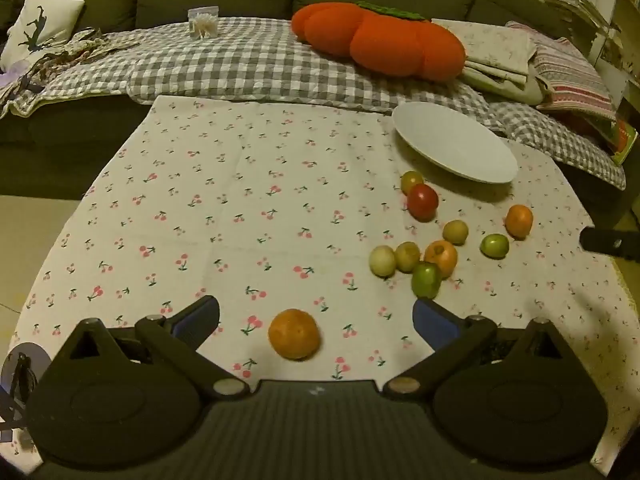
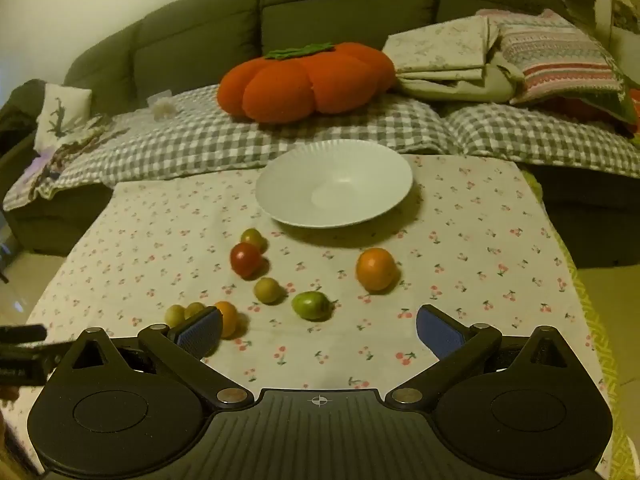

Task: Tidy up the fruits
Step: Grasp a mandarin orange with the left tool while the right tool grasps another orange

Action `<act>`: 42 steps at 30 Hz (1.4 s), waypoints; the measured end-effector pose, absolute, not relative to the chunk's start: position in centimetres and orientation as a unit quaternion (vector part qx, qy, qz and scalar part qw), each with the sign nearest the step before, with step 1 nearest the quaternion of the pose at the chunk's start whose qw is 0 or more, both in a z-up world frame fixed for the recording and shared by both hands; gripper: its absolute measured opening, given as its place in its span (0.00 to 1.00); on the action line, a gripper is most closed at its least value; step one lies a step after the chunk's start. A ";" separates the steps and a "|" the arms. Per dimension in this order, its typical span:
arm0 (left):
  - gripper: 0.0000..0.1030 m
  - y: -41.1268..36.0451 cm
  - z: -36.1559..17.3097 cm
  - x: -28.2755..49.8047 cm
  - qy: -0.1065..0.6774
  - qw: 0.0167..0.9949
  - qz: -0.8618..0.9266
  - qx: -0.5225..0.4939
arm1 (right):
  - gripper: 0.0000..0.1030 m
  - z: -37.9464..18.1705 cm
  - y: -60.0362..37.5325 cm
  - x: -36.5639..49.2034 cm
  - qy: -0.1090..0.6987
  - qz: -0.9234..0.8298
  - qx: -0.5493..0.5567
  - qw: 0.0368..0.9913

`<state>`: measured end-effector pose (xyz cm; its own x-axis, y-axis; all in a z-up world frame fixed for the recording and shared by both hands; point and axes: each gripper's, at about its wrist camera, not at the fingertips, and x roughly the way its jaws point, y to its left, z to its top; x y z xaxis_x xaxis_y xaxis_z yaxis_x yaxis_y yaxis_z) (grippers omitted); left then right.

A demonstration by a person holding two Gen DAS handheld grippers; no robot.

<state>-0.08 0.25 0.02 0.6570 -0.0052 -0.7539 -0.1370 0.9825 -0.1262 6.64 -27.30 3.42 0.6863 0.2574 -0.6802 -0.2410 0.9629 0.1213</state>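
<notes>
Several small fruits lie on the cherry-print tablecloth (image 1: 240, 200). In the left wrist view an orange fruit (image 1: 294, 339) lies between the fingers of my open left gripper (image 1: 316, 316). A cluster of green, yellow and orange fruits (image 1: 424, 262) and a red fruit (image 1: 422, 201) lie to the right. An empty white plate (image 1: 456, 142) stands at the far right. My right gripper (image 2: 319, 330) is open and empty, low over the cloth. Ahead of it lie a green fruit (image 2: 311, 305), an orange fruit (image 2: 376, 269), a red fruit (image 2: 245, 259) and the plate (image 2: 334, 182).
A sofa with a checked blanket (image 1: 240, 60) stands behind the table. An orange pumpkin cushion (image 1: 380, 38) and folded cloths (image 2: 460, 56) lie on it. The table edge falls to the floor at the left and right. The other gripper's tip (image 1: 608, 242) shows at the right edge.
</notes>
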 end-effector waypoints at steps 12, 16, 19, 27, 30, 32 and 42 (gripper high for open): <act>0.97 0.5 -1.7 0.9 0.417 0.904 0.060 -0.070 | 1.00 2.2 -28.0 9.3 0.387 0.125 0.013 0.913; 0.87 0.4 -2.6 1.3 0.437 0.895 0.066 -0.054 | 1.00 2.0 -27.9 10.3 0.386 0.120 0.010 0.915; 0.81 0.4 -3.2 1.5 0.440 0.894 0.064 -0.056 | 1.00 1.9 -27.7 11.2 0.385 0.114 0.008 0.916; 0.61 0.0 -4.1 2.1 0.448 0.891 0.049 -0.053 | 0.99 0.3 -28.1 15.0 0.429 0.094 0.025 0.898; 0.59 0.0 -4.3 2.2 0.451 0.890 0.044 -0.057 | 0.99 -0.4 -28.3 16.3 0.447 0.080 0.023 0.891; 0.57 0.1 -4.4 2.4 0.449 0.891 0.045 -0.055 | 0.99 -0.8 -28.3 17.3 0.450 0.080 0.029 0.889; 0.42 0.2 -5.4 2.8 0.464 0.883 0.034 -0.057 | 0.93 -2.7 -27.4 19.1 0.460 0.076 0.018 0.884</act>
<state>2.82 0.22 -5.41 0.5675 0.0064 -0.8234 -0.1129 0.9911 -0.0701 19.12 -27.36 -2.73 0.5649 0.1500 -0.8114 -0.1175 0.9879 0.1008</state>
